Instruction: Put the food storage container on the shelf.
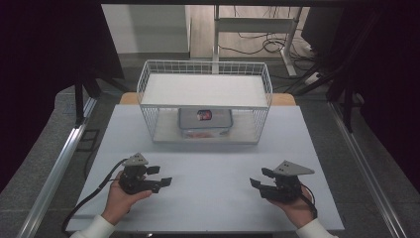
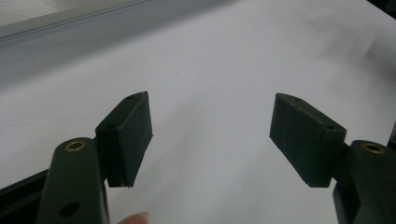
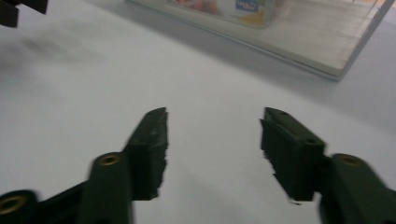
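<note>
A white wire shelf rack (image 1: pixel 205 74) stands at the far middle of the table. On its lower level lies a flat lidded container (image 1: pixel 205 120) with a small red and dark item on its lid. My left gripper (image 1: pixel 160 176) rests low at the front left, held in a hand, jaws open over bare table; its pads (image 2: pixel 132 135) have nothing between them. My right gripper (image 1: pixel 262 177) sits at the front right, pointing left, jaws open and empty (image 3: pixel 212 149). The container (image 3: pixel 233 9) shows at the top of the right gripper view.
The white tabletop (image 1: pixel 208 168) spreads between the two hands. Metal rails run along both sides of the table. Behind the rack stands a desk frame (image 1: pixel 252 25) with cables on the floor.
</note>
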`<state>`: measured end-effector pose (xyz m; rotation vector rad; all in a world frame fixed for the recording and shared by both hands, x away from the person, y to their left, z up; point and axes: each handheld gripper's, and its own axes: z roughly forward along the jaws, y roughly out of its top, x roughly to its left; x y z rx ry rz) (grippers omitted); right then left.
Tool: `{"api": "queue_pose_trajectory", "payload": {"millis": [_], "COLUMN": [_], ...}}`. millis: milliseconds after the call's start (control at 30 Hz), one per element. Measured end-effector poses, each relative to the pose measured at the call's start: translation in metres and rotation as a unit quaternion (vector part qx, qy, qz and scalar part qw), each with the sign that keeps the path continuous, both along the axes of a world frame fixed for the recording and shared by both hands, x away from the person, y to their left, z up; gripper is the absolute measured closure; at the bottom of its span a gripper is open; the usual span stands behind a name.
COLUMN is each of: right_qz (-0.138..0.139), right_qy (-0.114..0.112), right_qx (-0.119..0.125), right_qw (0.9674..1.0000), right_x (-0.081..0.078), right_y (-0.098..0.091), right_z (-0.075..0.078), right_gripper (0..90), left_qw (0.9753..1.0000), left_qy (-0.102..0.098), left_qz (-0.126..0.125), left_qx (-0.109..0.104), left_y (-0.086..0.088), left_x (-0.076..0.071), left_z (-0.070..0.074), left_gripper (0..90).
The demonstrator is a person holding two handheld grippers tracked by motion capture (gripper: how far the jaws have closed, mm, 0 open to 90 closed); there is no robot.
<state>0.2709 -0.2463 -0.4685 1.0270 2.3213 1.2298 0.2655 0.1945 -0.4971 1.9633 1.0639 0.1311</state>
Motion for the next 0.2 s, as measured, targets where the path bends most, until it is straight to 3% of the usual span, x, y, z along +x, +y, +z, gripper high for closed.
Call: {"api": "queue_pose_trajectory", "payload": {"millis": [200], "right_qz": [-0.007], "right_qy": [-0.003], "right_qx": [0.007], "right_qw": [0.9999], "right_x": [0.0032], "right_y": [-0.0056], "right_z": [-0.0008], "right_gripper": [25.9], "left_qw": [1.0], "left_qy": [-0.001], "left_qz": [0.007], "left_qx": [-0.001], "left_y": [0.001], "left_x": [0.0037], "left_z": [-0.0001], "left_gripper": [29.1]}}
